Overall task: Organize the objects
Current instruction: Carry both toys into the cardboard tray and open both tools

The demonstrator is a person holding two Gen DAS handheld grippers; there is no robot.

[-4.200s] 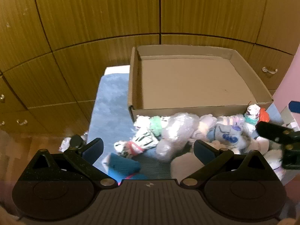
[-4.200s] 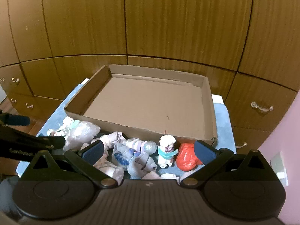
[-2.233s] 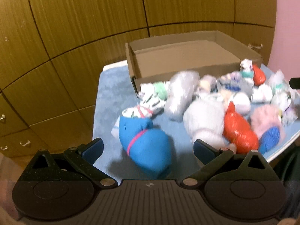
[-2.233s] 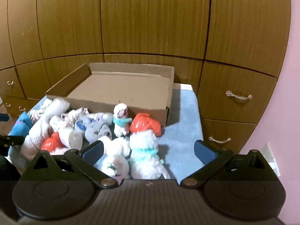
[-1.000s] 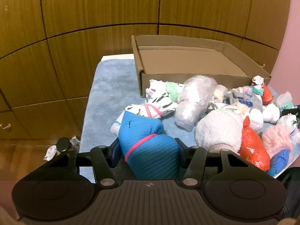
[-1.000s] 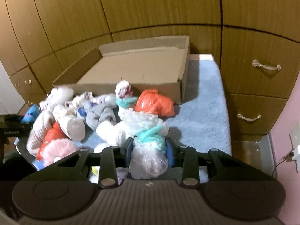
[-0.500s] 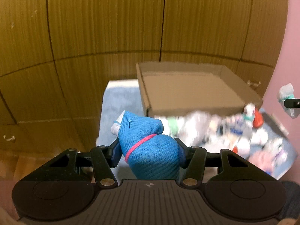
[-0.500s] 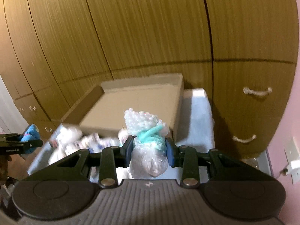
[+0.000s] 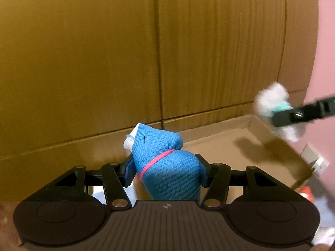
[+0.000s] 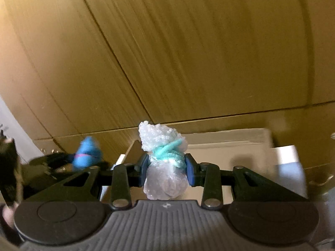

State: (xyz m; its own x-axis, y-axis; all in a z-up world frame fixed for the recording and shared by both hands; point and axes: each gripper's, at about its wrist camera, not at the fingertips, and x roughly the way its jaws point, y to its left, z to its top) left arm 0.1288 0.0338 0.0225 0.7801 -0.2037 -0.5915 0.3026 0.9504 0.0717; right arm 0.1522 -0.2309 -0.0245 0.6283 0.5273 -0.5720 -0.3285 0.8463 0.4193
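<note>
We hold a blue knitted bundle [image 9: 167, 167] bound with a pink band between the blue pads of our left gripper [image 9: 166, 170]; the pads press into both of its sides, about half closed, and it stands clear of any surface. Beyond it lies the open cardboard box [image 9: 278, 152], and the bundle hangs over the box's near left corner. Our right gripper [image 10: 166, 168] is closed narrowly on a white bundle wrapped in clear plastic [image 10: 164, 163] and tied with teal yarn, the pads squeezing it at the yarn. From the left wrist view this bundle appears blurred above the box's right wall, casting a shadow on the box floor. From the right wrist view the blue bundle shows blurred at the left, well apart from the white one. A red wrapped item [image 9: 306, 192] peeks out by the box's near right corner. Behind everything stand wooden cabinet doors [image 9: 209, 52], and a pink wall [image 9: 324, 83] rises at the right.
</note>
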